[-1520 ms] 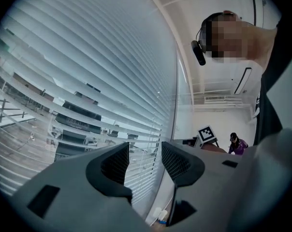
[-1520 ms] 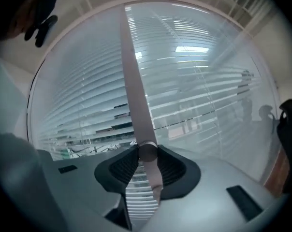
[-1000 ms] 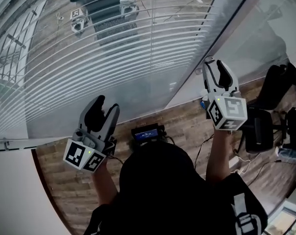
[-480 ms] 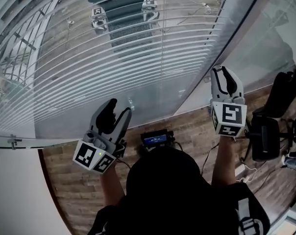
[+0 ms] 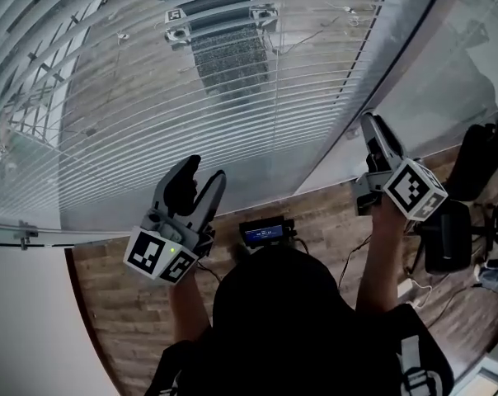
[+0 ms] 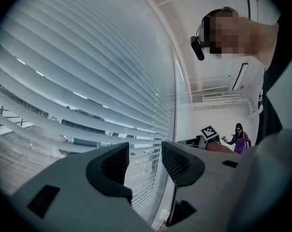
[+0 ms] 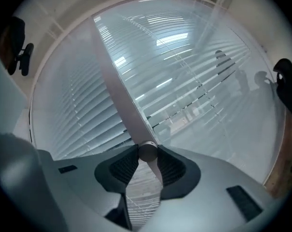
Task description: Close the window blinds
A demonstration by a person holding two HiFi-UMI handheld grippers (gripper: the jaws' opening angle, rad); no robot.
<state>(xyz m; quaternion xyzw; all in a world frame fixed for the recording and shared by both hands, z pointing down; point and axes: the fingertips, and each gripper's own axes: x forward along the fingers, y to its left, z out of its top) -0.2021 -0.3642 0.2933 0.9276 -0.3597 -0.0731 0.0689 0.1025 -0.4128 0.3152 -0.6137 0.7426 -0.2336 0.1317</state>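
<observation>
- Right gripper view: right gripper (image 7: 147, 152) jaws, just closing, now pinch the tilt wand (image 7: 121, 93). The wand is indistinct in head view.
- Left gripper (image 6: 145, 159) jaws spread, with only blinds (image 6: 78, 81) beyond.

blinds (image 5: 191, 97) ahead | wand (image 7: 119, 95) before blinds | chair (image 5: 445, 236) right, on floor (image 5: 133, 304)

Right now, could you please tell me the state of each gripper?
Left gripper: open, empty.
Right gripper: jaws just closed on the blind wand.

Wood-plank floor (image 5: 125, 320), black office chair (image 5: 445, 236) standing on it at right, thin cables (image 5: 352, 246) and white power strip (image 5: 407, 287) lying nearby
</observation>
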